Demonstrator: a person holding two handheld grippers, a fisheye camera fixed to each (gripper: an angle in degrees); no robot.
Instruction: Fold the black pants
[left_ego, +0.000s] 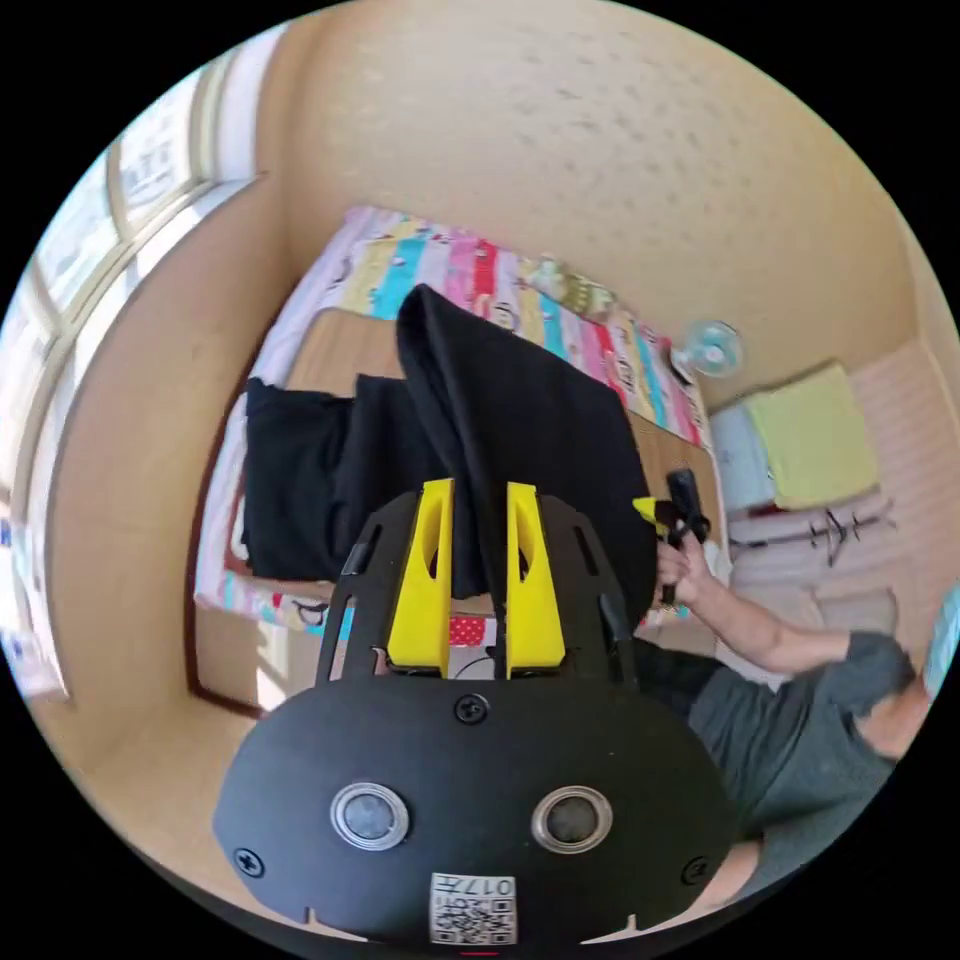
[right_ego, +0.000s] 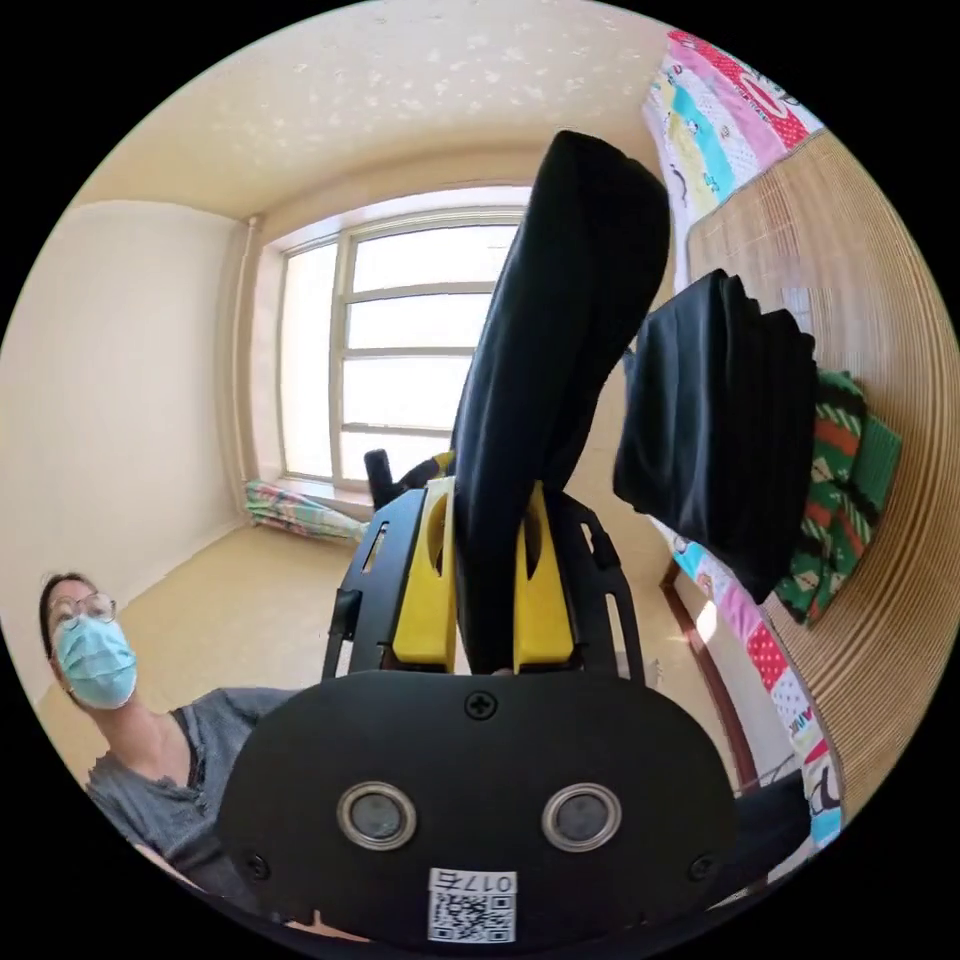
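Left gripper (left_ego: 478, 500): yellow fingers (left_ego: 425, 575) closed on a fold of the black pants (left_ego: 520, 420), both pressing the cloth. Right gripper (right_ego: 485, 520): fingers (right_ego: 428, 585) likewise clamped on the pants. Pants lifted above the bed (left_ego: 330, 350), the rest draped onto its woven mat (right_ego: 860, 300). Green knit garment (right_ego: 845, 470) lies beside them.
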